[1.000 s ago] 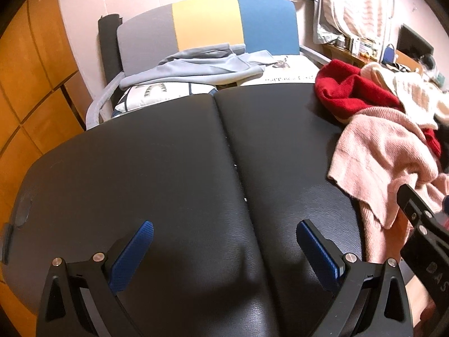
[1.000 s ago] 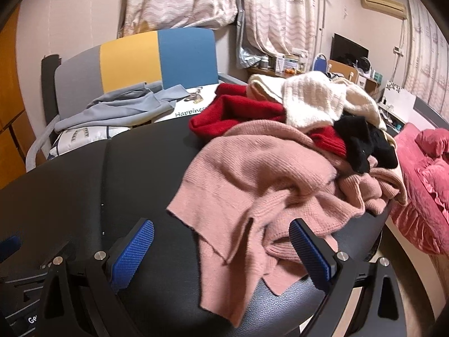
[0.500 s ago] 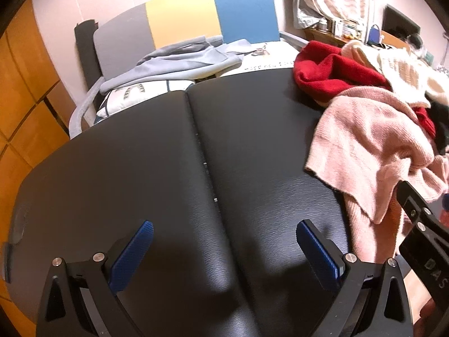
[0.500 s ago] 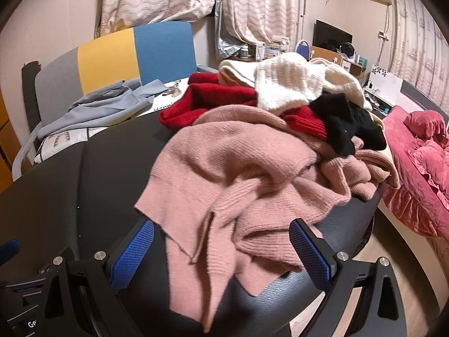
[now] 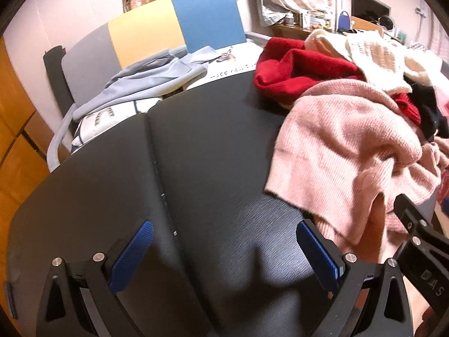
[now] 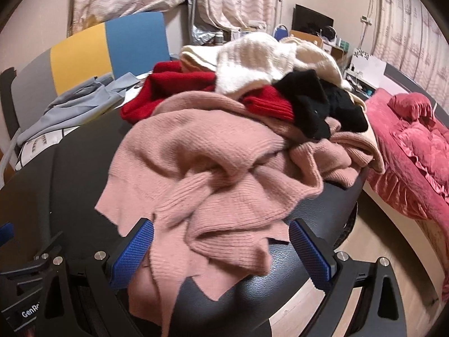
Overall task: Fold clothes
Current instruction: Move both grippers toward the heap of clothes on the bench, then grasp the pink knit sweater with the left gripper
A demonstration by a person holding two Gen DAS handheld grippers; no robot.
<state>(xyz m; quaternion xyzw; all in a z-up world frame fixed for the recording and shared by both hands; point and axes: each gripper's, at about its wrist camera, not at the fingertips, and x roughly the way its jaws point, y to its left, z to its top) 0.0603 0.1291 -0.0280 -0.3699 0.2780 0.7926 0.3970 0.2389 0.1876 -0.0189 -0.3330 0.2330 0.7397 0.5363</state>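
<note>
**Inspector:** Where did the task's garment lie at the moment inspected?

**Assessor:** The crumpled pink ribbed-knit sweater lay on the right part of the black padded leatherette table, at the front of a heap. Behind it sat a red knit garment, a cream-and-white knit garment and a black fuzzy garment. None of these lay folded.

**Inspector:** State of the grippers?

**Assessor:** The right gripper stood with its jaws spread wide and nothing pinched. A hanging fold of the pink sweater drooped between its blue pads, lying against the left pad as far as I could judge. The left gripper was likewise released, over bare table.

**Inspector:** Which relation governs the coming move?

**Assessor:** The sweater lay straight ahead of the right gripper and partly inside its span; from the left gripper it lay ahead and to the right, its near hem just beside the right-hand pad. The right hand was clearly the nearer. The garment's long axis could not be established, being bunched.

**Inspector:** Anything obscured?

**Assessor:** The sleeves and neckline could not be told apart in the folds. The lower edge hung over the table's front rim and was cut off by the gripper body. A grey-blue garment rested on the grey, yellow and blue panelled chair beyond; whether it was folded I could not tell.
</note>
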